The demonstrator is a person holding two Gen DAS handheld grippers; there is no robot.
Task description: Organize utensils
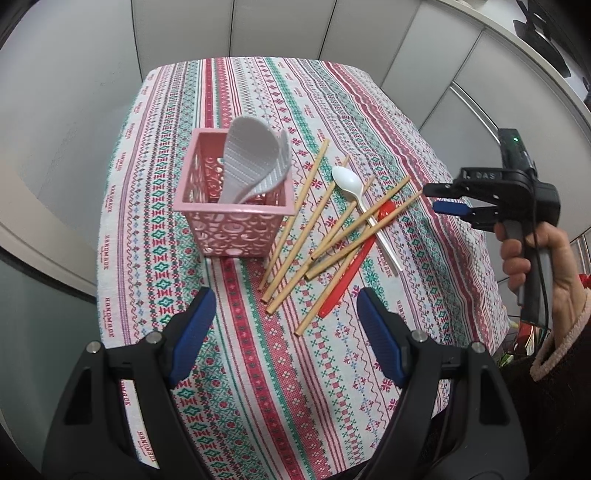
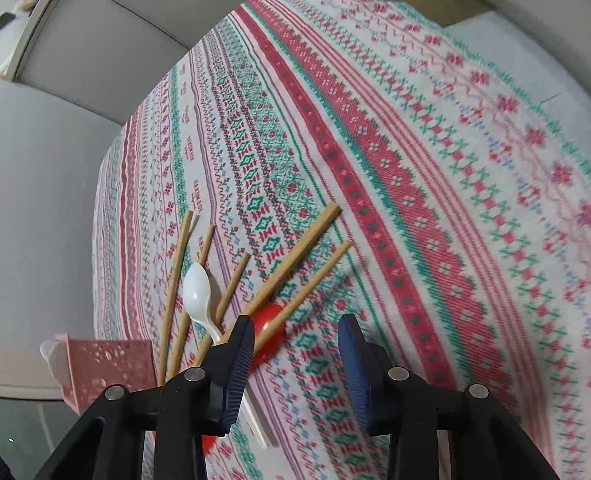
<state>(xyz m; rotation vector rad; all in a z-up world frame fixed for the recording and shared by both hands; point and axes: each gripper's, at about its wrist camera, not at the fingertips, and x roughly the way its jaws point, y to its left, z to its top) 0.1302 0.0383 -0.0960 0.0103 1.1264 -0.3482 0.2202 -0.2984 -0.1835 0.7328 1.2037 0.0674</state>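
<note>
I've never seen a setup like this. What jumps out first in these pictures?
The busy red, green and white patterned tablecloth covering the table. On it stands a pink basket holding pale rice paddles, with a loose heap of wooden chopsticks, a white spoon and a red spoon beside it. Black, blue-padded tongs, the left tongs, frame the bottom of the left view.

place: home | evidence: patterned tablecloth, grey cabinet panels
</note>
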